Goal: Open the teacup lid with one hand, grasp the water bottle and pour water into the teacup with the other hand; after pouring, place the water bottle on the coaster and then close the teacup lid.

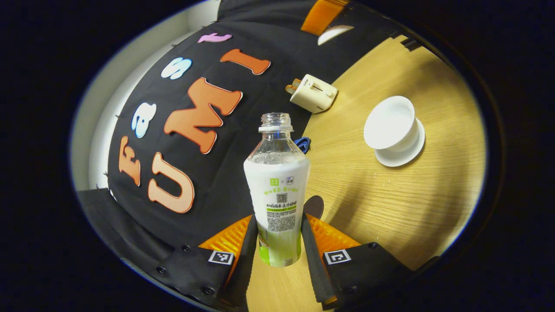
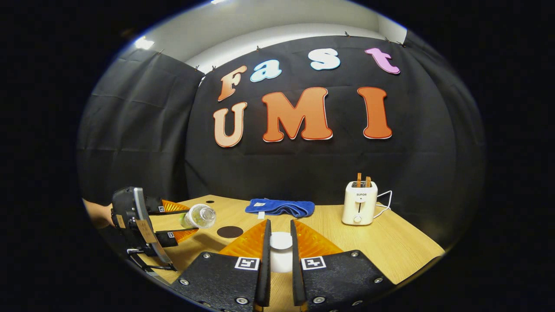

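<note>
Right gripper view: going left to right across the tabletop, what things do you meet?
The other tongs holding the water bottle tipped on its side → dark round coaster → blue towel → white toaster.

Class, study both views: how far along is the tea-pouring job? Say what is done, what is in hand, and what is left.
Done: the lid is off the cup, held in the right gripper. In hand: the left gripper grips the uncapped bottle, off to the side of the cup. I cannot tell whether water has been poured. Left: bottle onto the coaster, lid back on.
</note>
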A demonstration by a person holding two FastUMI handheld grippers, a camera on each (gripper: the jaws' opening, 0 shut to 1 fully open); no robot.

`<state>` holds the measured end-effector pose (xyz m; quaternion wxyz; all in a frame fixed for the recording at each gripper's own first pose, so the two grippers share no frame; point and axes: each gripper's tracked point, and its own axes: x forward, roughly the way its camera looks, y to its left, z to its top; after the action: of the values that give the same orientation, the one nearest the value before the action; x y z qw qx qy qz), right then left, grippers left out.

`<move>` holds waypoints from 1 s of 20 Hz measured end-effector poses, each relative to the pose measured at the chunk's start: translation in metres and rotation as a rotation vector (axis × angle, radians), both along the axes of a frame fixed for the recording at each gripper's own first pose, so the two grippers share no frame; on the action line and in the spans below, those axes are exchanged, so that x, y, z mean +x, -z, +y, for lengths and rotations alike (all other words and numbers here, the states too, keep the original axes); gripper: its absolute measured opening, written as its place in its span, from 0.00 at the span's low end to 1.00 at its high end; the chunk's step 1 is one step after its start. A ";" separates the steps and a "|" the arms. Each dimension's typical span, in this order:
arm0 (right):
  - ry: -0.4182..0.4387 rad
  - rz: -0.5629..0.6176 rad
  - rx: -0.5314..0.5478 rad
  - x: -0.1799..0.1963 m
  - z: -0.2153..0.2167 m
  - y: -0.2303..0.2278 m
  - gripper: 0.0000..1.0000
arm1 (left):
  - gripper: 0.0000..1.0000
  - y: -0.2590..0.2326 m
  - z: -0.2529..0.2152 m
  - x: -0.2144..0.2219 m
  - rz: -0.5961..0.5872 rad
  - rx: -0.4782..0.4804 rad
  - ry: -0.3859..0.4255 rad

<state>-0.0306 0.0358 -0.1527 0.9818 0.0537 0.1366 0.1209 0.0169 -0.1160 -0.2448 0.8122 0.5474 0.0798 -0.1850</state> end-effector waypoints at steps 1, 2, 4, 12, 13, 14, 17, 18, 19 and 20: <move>-0.001 0.001 0.002 0.000 0.000 0.001 0.21 | 0.58 0.004 -0.003 0.000 0.006 0.031 0.021; -0.001 0.001 0.004 0.000 -0.001 0.001 0.21 | 0.61 0.007 -0.007 -0.001 0.012 0.053 0.045; 0.004 0.003 0.003 -0.001 -0.004 0.002 0.21 | 0.61 0.013 -0.010 -0.003 0.021 0.102 0.074; 0.016 0.019 -0.001 -0.005 -0.013 0.009 0.21 | 0.61 0.011 -0.018 0.000 -0.024 0.258 0.148; 0.021 0.022 0.001 -0.006 -0.014 0.010 0.21 | 0.58 0.011 -0.020 -0.002 -0.032 0.281 0.161; 0.023 0.029 0.005 -0.006 -0.014 0.013 0.21 | 0.64 0.011 -0.023 -0.001 -0.041 0.307 0.175; 0.020 0.039 0.008 -0.009 -0.014 0.017 0.21 | 0.64 0.012 -0.028 0.005 -0.063 0.370 0.210; 0.021 0.039 0.008 -0.009 -0.014 0.018 0.21 | 0.64 0.012 -0.027 0.006 -0.063 0.379 0.213; 0.020 0.041 0.010 -0.009 -0.014 0.019 0.21 | 0.58 0.015 -0.026 0.006 -0.062 0.392 0.216; 0.024 0.043 0.009 -0.009 -0.015 0.020 0.21 | 0.58 0.015 -0.027 0.003 -0.068 0.407 0.226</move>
<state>-0.0400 0.0209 -0.1725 0.9797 0.0624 0.1564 0.1087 0.0194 -0.1433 -0.2598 0.6616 0.7111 0.0263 -0.2366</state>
